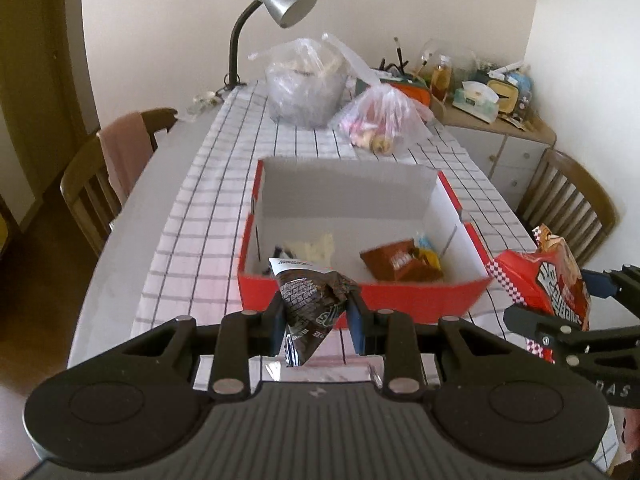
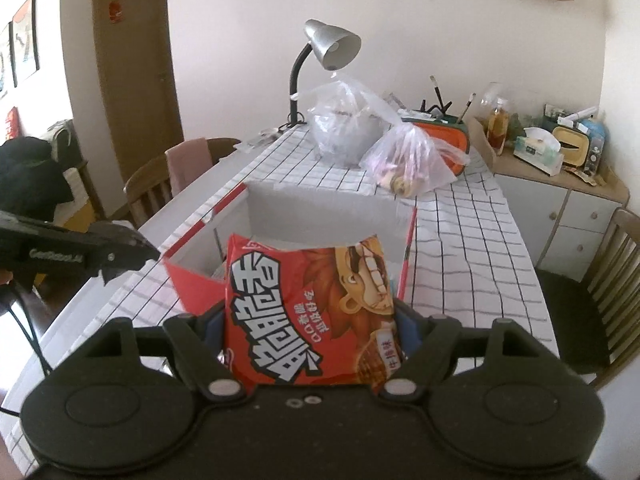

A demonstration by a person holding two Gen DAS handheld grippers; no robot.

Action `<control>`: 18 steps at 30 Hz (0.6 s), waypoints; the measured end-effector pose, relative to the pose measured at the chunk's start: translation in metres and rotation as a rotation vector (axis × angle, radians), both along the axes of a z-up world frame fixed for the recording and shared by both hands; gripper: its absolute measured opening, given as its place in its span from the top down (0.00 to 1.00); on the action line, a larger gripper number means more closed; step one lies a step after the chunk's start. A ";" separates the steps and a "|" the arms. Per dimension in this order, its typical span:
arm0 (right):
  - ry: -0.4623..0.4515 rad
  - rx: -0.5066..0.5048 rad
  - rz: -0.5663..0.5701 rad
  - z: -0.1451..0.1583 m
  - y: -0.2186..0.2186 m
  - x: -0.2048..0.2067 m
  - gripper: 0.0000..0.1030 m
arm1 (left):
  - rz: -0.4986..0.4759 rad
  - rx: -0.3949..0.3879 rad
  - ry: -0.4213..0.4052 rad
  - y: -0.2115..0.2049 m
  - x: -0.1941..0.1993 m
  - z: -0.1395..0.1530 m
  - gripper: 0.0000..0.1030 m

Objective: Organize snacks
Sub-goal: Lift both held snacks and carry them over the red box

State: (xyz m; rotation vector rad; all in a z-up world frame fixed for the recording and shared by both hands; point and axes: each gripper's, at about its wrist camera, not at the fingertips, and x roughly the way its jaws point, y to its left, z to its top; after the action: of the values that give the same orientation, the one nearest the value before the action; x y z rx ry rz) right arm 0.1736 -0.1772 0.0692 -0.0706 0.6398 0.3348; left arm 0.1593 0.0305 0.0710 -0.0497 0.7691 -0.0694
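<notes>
**Mia:** Because both snacks are meant to end up in the red box [image 1: 362, 298], each tool is carrying one, right?

**Ben:** Yes. The left tool [image 1: 316, 314], low in the middle of the left wrist view, is squeezed tight on a dark snack packet [image 1: 310, 300]. The packet is thin, so the two sides sit close together.

**Mia:** And the other one?

**Ben:** The right tool [image 2: 310, 328], at the bottom middle of the right wrist view, grips a big red snack bag [image 2: 308, 312]. The bag is fat, so the tool's sides stand wide, but they press on it from both sides.

**Mia:** Where is the box?

**Ben:** In the middle of each picture, on the checked cloth [image 1: 208, 236] over the counter [image 1: 132, 216]. Its top is open, so things can drop in from above.

**Mia:** Is anything inside?

**Ben:** A brown packet [image 1: 394, 266] lies at the right of the box floor, and a pale one [image 1: 314, 246] at the left. Small bright bits sit by the brown one, but I cannot tell what they are.

**Mia:** Why are the snacks held up in the air?

**Ben:** I think they must clear the red front wall first. Both are just in front of it, not over the box yet.

**Mia:** And the plastic bags [image 1: 340, 88] at the top?

**Ben:** They sit behind the box, near the lamp [image 1: 276, 4], out of the way.
</notes>
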 end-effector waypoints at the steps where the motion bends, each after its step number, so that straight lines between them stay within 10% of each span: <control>1: -0.002 -0.006 -0.003 0.001 0.001 0.005 0.23 | -0.001 0.003 -0.003 0.001 0.004 0.002 0.70; 18: 0.035 -0.037 -0.058 -0.024 0.022 0.096 0.23 | 0.030 0.055 0.011 0.007 0.082 -0.006 0.70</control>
State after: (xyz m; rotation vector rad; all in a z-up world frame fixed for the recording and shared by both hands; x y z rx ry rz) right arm 0.2697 -0.1555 0.0454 -0.0820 0.6816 0.2690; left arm 0.2414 0.0373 0.0645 -0.0091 0.7807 -0.0189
